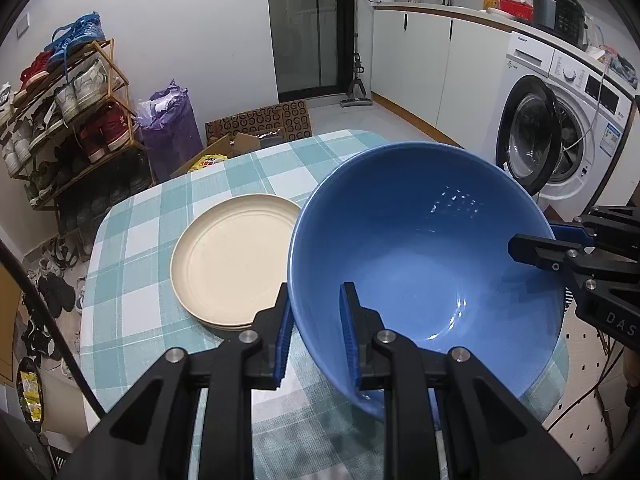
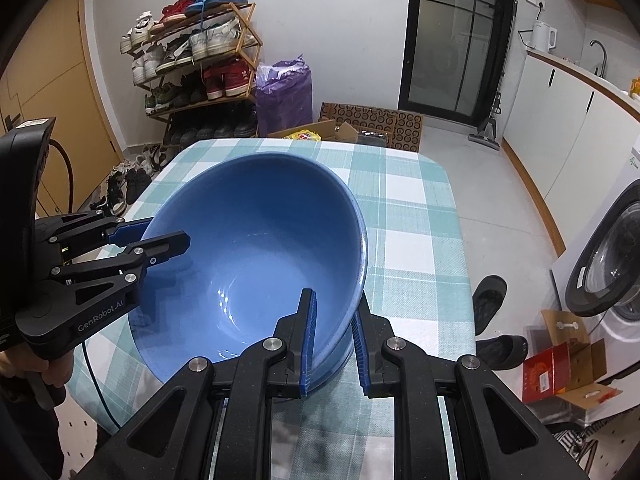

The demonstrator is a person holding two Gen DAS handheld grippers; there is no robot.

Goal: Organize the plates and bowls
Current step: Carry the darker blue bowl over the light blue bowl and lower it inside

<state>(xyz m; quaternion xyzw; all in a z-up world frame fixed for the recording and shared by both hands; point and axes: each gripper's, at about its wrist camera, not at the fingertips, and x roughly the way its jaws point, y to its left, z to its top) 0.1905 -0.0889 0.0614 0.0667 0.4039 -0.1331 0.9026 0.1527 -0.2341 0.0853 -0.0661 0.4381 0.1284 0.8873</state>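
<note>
A large blue bowl [image 1: 420,248] hangs tilted over the checked table, gripped on two sides of its rim. My left gripper [image 1: 316,300] is shut on the rim nearest it, one pad inside the bowl and one outside. My right gripper [image 2: 335,308] is shut on the opposite rim of the same blue bowl [image 2: 256,248]. Each gripper shows in the other's view: the right gripper [image 1: 536,246] at the right edge, the left gripper [image 2: 152,240] at the left. A stack of cream plates [image 1: 232,264] lies on the cloth, left of the bowl.
The table [image 2: 416,216] has a teal-and-white checked cloth. A shoe rack [image 1: 68,120], purple bag [image 1: 170,128] and cardboard box [image 1: 240,144] stand beyond its far edge. A washing machine [image 1: 560,140] with an open door stands at the right. Slippers [image 2: 490,304] lie on the floor.
</note>
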